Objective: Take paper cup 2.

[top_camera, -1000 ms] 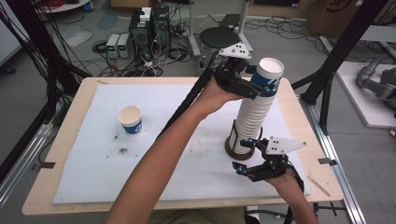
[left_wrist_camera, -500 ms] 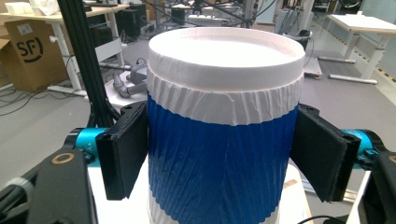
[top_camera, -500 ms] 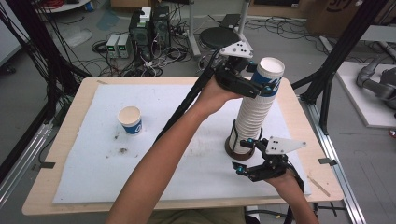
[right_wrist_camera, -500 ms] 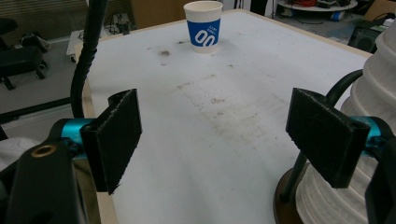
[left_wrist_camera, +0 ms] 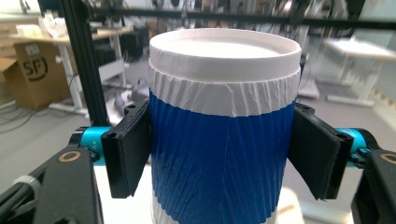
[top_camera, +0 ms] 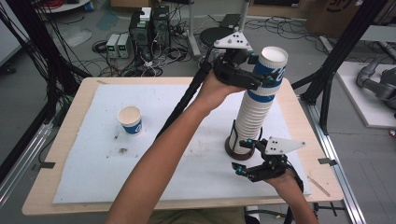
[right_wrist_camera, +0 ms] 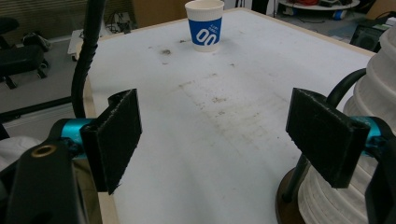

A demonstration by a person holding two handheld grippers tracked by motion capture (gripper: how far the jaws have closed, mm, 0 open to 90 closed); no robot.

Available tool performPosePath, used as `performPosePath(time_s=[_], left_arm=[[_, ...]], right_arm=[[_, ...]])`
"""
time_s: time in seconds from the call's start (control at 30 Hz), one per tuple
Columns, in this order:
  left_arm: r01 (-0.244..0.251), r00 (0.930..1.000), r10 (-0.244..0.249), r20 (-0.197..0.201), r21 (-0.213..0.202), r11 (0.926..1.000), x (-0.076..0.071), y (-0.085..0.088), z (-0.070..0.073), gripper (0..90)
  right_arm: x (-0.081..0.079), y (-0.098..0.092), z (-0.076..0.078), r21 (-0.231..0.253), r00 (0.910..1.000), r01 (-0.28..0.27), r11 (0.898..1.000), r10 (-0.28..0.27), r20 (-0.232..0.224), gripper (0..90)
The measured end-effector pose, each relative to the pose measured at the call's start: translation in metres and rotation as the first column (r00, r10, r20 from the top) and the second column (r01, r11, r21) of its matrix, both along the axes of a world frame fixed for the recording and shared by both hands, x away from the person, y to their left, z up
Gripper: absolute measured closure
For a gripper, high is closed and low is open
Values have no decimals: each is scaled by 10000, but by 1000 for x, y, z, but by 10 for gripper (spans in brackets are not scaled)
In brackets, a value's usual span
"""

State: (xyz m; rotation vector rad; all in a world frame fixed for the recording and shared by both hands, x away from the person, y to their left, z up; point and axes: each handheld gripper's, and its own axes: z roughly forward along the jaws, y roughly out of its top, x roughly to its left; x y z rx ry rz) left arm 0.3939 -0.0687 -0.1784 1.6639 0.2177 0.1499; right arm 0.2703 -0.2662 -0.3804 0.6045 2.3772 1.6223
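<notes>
A tall stack of white paper cups [top_camera: 252, 116] stands in a dark round holder [top_camera: 229, 150] at the right of the table. The top cup [top_camera: 271, 70] has a blue band [left_wrist_camera: 224, 154]. My left gripper [top_camera: 262, 80] reaches in level from the left and has just been closing on it. In the left gripper view its pads [left_wrist_camera: 126, 154] rest against both sides of the cup. My right gripper [top_camera: 239, 155] lies low beside the holder's base, open, with bare table between its jaws [right_wrist_camera: 219, 140]. A single blue-and-white cup [top_camera: 130, 119] stands upright at the left [right_wrist_camera: 204, 24].
A white mat [top_camera: 93, 163] with a few dark specks covers the wooden table [top_camera: 42, 196]. A black cable [top_camera: 187, 100] trails from the left gripper across the mat. Black frame posts [top_camera: 327, 70] stand by the table's right edge.
Both hands and the stack hold their places. The left gripper's jaws look slightly closer around the top cup.
</notes>
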Motion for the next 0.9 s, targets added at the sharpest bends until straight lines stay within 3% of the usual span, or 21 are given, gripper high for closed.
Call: performPosePath(time_s=[0.13, 0.27, 0.53, 0.73, 0.9], left_arm=[[-18, 9999, 20, 130, -192, 9998, -2, 5, 12, 273], [-54, 9999, 61, 88, -750, 9972, -3, 14, 24, 276], [-205, 9988, 251, 410, -1088, 9938, -6, 37, 46, 280], [-444, 9977, 505, 452, -1264, 9910, -5, 65, 51, 280], [-857, 9947, 922, 463, -1269, 9882, -4, 102, 50, 280]], right_arm=[[0, 0, 0, 15, 10000, -7, 10000, 7, 39, 186], [1, 0, -1, 5, 10000, -22, 10000, 22, 10, 186], [1, 1, -1, -25, 10000, -53, 10000, 52, -28, 186], [0, 2, -1, -32, 10000, -92, 10000, 92, -35, 186], [1, 2, -2, -34, 9999, -57, 10000, 57, -104, 186]])
